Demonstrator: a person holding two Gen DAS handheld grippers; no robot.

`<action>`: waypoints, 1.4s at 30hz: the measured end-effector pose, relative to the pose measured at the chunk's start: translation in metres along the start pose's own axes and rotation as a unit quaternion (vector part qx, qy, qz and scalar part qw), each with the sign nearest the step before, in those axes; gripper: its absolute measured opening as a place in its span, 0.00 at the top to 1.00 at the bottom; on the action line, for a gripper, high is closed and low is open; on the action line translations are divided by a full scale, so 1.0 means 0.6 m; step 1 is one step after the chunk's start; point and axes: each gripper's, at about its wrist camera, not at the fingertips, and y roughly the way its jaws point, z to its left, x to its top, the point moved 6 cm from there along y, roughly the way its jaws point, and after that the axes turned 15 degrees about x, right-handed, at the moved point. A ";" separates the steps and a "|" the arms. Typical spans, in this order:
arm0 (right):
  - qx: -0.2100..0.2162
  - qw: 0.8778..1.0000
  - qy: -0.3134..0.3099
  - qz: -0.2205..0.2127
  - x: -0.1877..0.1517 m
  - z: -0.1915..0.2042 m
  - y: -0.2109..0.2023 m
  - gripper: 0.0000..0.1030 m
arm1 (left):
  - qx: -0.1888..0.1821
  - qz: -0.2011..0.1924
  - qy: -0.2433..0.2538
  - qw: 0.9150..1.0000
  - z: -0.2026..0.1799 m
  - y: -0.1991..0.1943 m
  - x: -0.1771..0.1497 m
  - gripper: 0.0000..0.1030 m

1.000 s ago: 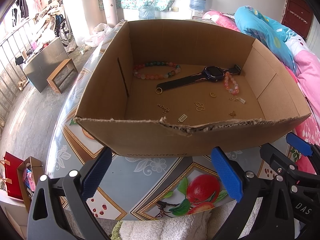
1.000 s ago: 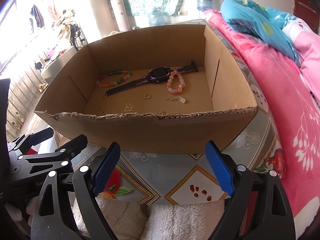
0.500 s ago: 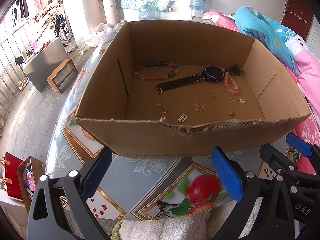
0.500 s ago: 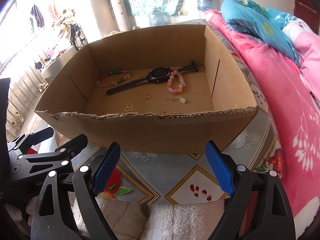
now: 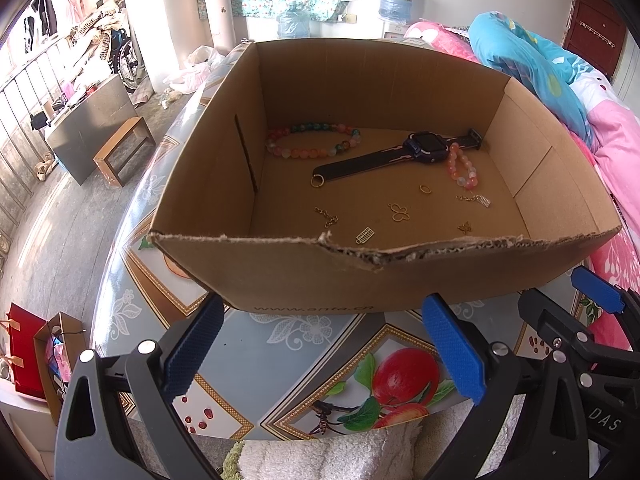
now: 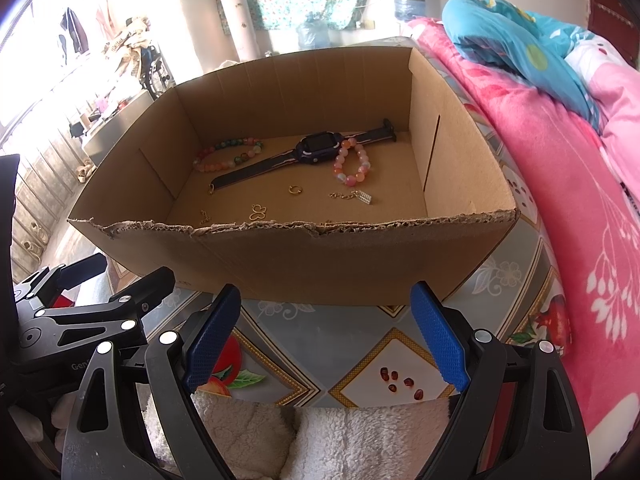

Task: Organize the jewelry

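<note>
A low cardboard box (image 5: 304, 276) (image 6: 352, 260) stands on the patterned table. On its floor lie a long multicolour bead bracelet (image 5: 312, 142) (image 6: 228, 156), a dark watch (image 5: 424, 148) (image 6: 316, 148), a small pink bead bracelet (image 5: 462, 166) (image 6: 352, 162) and several small gold pieces such as a butterfly charm (image 5: 399, 212) (image 6: 258, 212). My left gripper (image 5: 320, 344) hangs open in front of the box's near wall, nothing between its blue pads. My right gripper (image 6: 324, 332) stands open beside it, also empty, and shows at the right edge of the left wrist view (image 5: 568, 320).
The table (image 5: 248, 344) has a fruit-print cloth. A fluffy white cloth (image 6: 320, 436) lies at its near edge under the grippers. A bed with pink and blue quilts (image 6: 560, 128) runs along the right. Left of the table, floor with a red bag (image 5: 24, 348) and a small bench (image 5: 124, 148).
</note>
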 end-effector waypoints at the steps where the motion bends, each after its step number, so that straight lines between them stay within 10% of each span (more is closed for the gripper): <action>1: 0.000 1.000 0.000 0.000 0.000 0.000 0.000 0.20 | 0.000 0.000 0.000 1.000 0.000 0.000 0.000 0.06; 42: 0.001 1.000 -0.001 0.003 -0.003 -0.008 -0.001 0.20 | 0.002 0.004 -0.006 1.000 0.005 0.001 -0.002 0.06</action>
